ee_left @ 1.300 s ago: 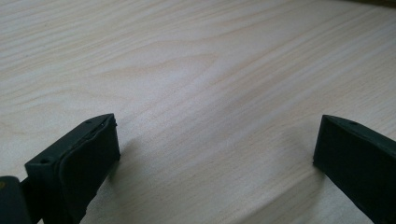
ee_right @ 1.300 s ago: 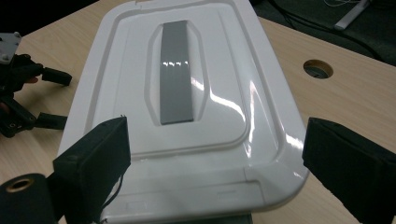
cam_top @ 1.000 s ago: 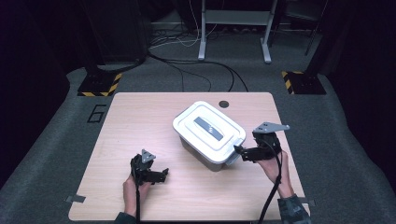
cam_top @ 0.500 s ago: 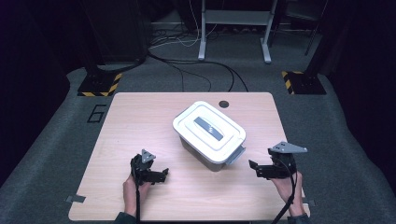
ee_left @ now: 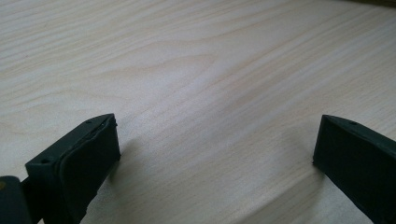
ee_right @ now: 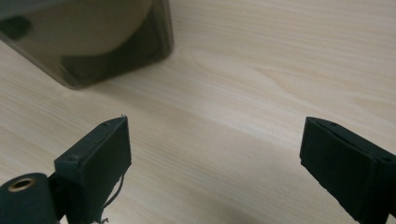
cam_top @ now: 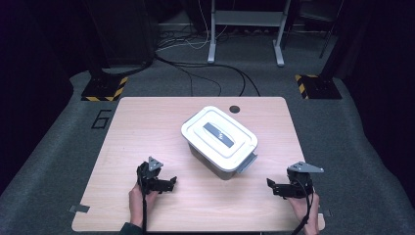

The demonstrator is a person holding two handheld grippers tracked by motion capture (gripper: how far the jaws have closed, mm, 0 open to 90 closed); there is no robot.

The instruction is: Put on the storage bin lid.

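The left gripper [cam_top: 169,183] is held low over the near left of the table [cam_top: 147,122], its jaws spread wide with nothing between them (bare wood grain is seen past them). The lidded white box [cam_top: 219,138] is set mid-table, askew. The right gripper [cam_top: 273,188], likewise spread and empty, is held near the box's closest corner, apart from it.

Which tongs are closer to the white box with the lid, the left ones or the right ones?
The right tongs, just barely. They sit off the box's near right corner, apart from it. The left tongs rest off its near left side, a bit farther away. Both are open and empty.
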